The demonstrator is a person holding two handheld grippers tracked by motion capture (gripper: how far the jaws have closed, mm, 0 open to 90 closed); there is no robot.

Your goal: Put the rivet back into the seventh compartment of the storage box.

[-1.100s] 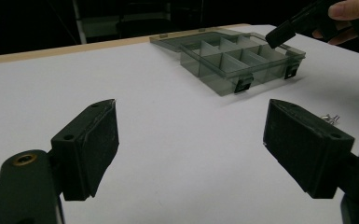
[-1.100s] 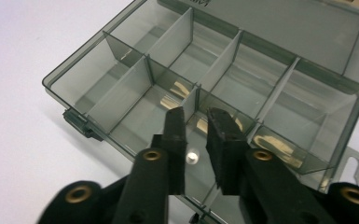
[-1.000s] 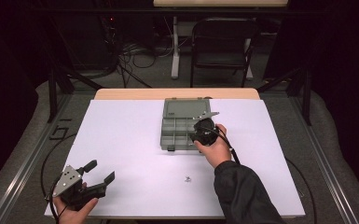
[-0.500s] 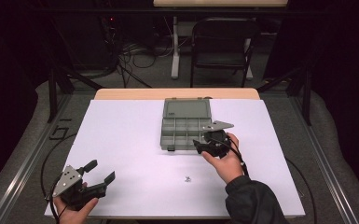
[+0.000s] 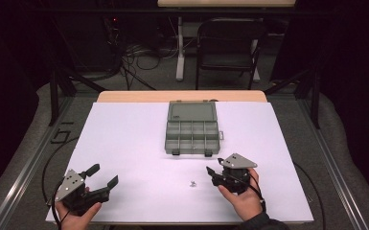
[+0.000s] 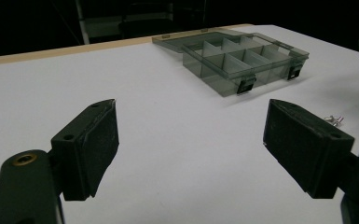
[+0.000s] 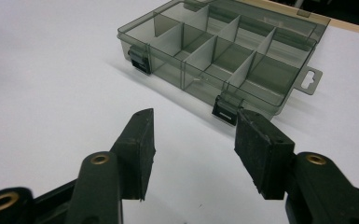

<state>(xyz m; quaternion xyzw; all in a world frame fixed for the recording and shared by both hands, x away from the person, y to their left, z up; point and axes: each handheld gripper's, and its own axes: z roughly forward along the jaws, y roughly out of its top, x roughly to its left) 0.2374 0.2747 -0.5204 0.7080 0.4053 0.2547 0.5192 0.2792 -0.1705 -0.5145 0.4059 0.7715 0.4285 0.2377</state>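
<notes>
The small metal screw lies loose on the white counter, in front of the grey compartment box, on the person's side of it and well apart from its front wall. It is too small to make out its form; in the left gripper view it shows as a pale glint just past the far jaw.

The box is the landmark here. It stands open, its lid folded back flat on the counter on the far side, its two black latches hanging at the near wall. Dividers cut the inside into two rows of compartments, and those that show look bare. A hang tab sticks out from one end wall.

The right gripper sits in front of the box, near its right front corner and just to the right of the screw, held in the person's right hand. Its jaws have just been opening and stand apart with nothing between them; they point toward the screw, not touching it. In the right gripper view the jaws frame the counter before the box's latched wall.

The left gripper rests far to the left of the box, near the counter's front edge, in the person's left hand. Its jaws stand wide apart, clamped on nothing, over bare counter.

Beyond the box, past the counter's wooden far edge, a dark chair stands on the floor.
</notes>
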